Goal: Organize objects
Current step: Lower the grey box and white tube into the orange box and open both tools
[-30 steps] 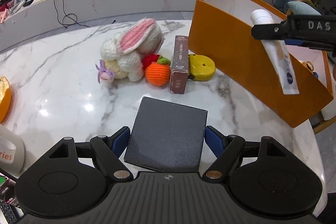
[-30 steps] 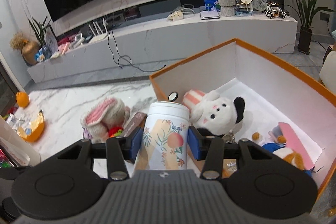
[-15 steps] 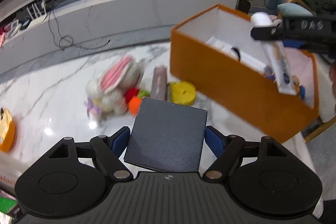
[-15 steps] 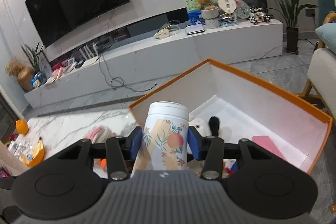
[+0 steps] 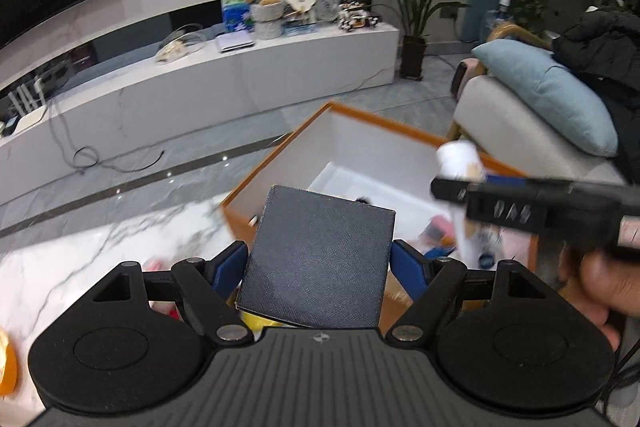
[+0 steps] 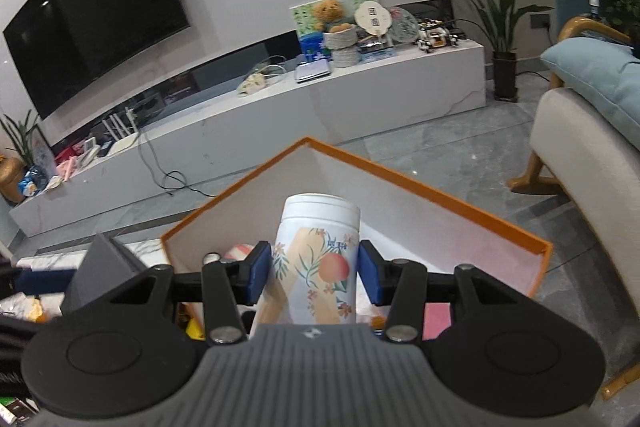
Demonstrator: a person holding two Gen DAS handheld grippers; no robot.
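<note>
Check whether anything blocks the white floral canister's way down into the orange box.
Nothing visible does. The right gripper holds the canister over the open orange box, which has no lid. The toys inside are mostly hidden under it.

Left tongs (image 5: 320, 263) clamped on a dark square box (image 5: 318, 257), held above the near rim of an orange bin (image 5: 276, 163). Right tongs (image 5: 456, 189) gripping a white canister (image 5: 458, 157) over that bin, motion-blurred.
</note>
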